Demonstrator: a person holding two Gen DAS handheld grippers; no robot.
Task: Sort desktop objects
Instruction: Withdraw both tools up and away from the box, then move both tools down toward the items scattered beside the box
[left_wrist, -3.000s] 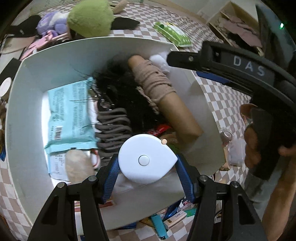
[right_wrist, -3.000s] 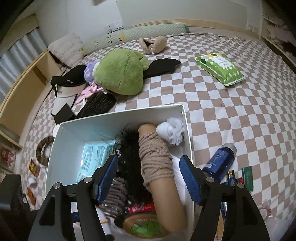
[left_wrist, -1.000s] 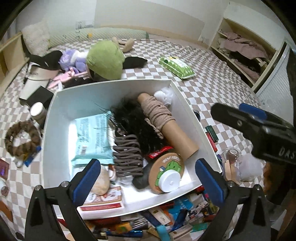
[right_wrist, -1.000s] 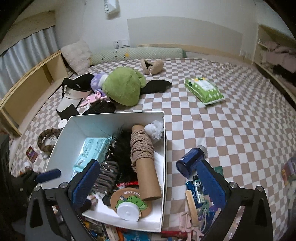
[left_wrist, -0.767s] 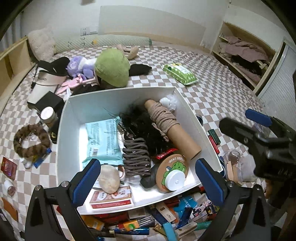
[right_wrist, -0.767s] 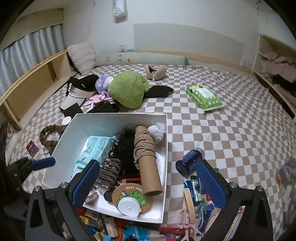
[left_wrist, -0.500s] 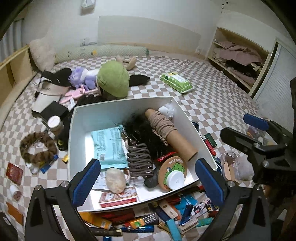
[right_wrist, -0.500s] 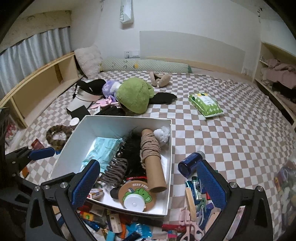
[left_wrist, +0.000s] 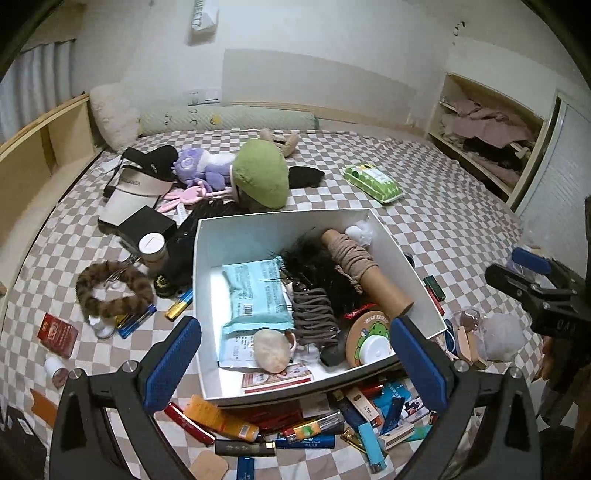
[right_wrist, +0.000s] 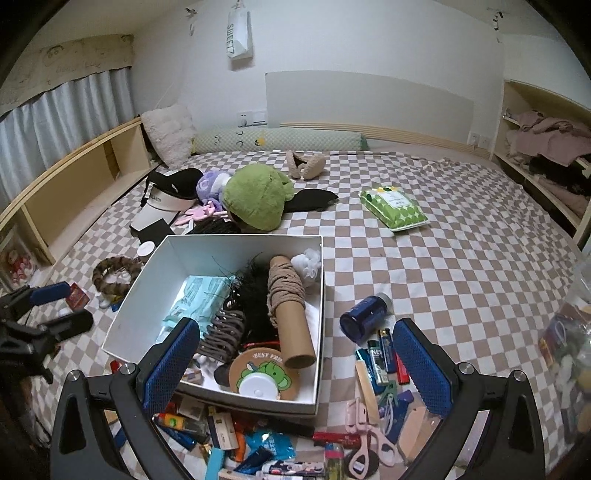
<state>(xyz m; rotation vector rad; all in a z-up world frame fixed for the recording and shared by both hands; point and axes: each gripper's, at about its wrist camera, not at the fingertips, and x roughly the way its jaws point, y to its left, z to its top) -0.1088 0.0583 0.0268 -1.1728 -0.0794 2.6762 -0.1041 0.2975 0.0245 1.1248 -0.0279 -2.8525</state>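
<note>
A white box (left_wrist: 207, 236) (right_wrist: 317, 317) sits on the checkered bed. In it lie a cardboard tube wound with cord (left_wrist: 364, 269) (right_wrist: 288, 306), a teal packet (left_wrist: 255, 295), a black wig, a brown hair claw (left_wrist: 314, 314), a stone (left_wrist: 271, 349) and a white tape measure (left_wrist: 375, 347) (right_wrist: 258, 387) on a round frog coaster. My left gripper (left_wrist: 295, 363) is open and empty, above the box's near edge. My right gripper (right_wrist: 295, 363) is open and empty, above the box's near right corner. Each gripper shows at the edge of the other's view.
Lighters, small boxes and tubes (left_wrist: 295, 432) (right_wrist: 258, 443) litter the bed in front of the box. A blue bottle (right_wrist: 365, 317) and pink eyelash curler (right_wrist: 365, 439) lie right of it. A green plush (left_wrist: 264, 173), caps, a fur scrunchie (left_wrist: 110, 291) and a wipes pack (right_wrist: 393, 208) lie beyond.
The left gripper let go of the white tape measure, which now lies on the coaster in the box. Both grippers opened wide and pulled back and up from the box.
</note>
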